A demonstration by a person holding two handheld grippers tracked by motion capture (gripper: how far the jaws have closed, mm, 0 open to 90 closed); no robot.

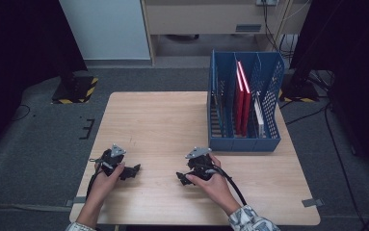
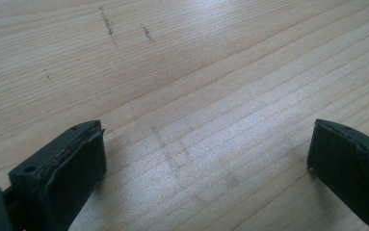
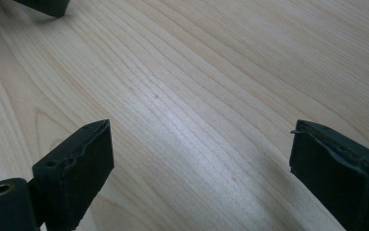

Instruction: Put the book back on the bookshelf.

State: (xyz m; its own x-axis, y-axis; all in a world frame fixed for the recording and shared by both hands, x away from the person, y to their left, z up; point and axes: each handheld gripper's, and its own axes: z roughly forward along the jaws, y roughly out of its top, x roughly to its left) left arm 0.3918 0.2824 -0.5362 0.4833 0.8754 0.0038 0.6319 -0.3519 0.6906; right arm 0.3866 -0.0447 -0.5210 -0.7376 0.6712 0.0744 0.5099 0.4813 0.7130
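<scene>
Two hands rest near the front of the wooden table (image 1: 158, 120), each holding a black gripper. My left gripper (image 1: 133, 172) points right, toward the table's middle; its own view has the jaws wide apart over bare wood (image 2: 206, 159). My right gripper (image 1: 182, 178) points left, facing the other one, and is also open (image 3: 201, 163) with nothing between its fingers. A dark corner of the left gripper (image 3: 45, 6) peeks in at the top left of the right gripper view.
A blue mesh file organiser (image 1: 243, 142) stands at the table's right back, holding a red book (image 1: 242, 96) and a white one (image 1: 259, 118) upright in its slots. Faint pencil-like marks (image 2: 109, 26) streak the wood. Cables (image 1: 341, 159) lie on the grey floor.
</scene>
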